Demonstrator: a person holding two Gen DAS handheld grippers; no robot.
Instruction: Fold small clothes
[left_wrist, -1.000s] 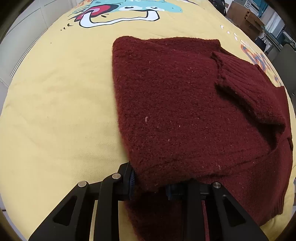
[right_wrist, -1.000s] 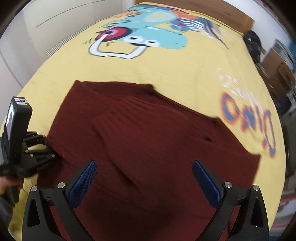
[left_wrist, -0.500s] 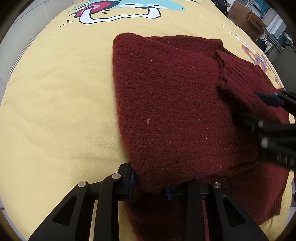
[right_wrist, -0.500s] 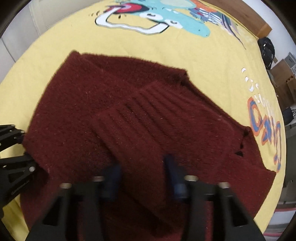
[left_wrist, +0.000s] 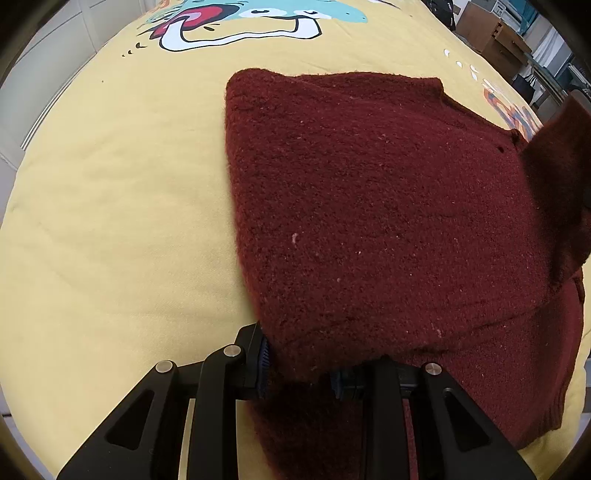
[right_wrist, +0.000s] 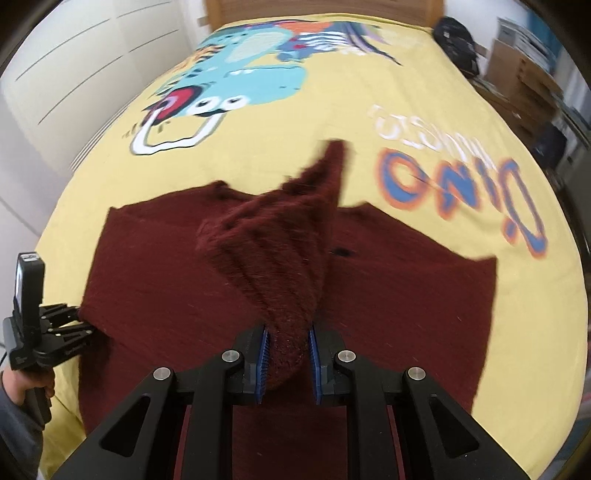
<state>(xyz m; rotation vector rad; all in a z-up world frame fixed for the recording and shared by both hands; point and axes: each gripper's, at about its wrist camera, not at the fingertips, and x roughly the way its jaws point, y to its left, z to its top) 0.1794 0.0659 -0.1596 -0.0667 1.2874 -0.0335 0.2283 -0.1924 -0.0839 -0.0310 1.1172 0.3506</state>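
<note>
A dark red knitted sweater (left_wrist: 369, 206) lies spread on the yellow bed cover (left_wrist: 110, 206); it also shows in the right wrist view (right_wrist: 166, 280). My left gripper (left_wrist: 299, 363) is shut on the sweater's near left edge, and it shows from outside in the right wrist view (right_wrist: 62, 332). My right gripper (right_wrist: 287, 356) is shut on the ribbed sleeve (right_wrist: 280, 266) and holds it lifted above the sweater's body. The raised sleeve appears at the right edge of the left wrist view (left_wrist: 554, 177).
The bed cover carries a blue cartoon dinosaur print (right_wrist: 243, 81) and coloured lettering (right_wrist: 461, 184). A white wall (right_wrist: 74, 55) runs along the left. Cardboard boxes (right_wrist: 524, 74) and a dark bag (right_wrist: 454, 40) stand beyond the bed's right side.
My right gripper closed on the ribbed sleeve and lifted it off the sweater's body. My left gripper stayed shut on the sweater's edge.
</note>
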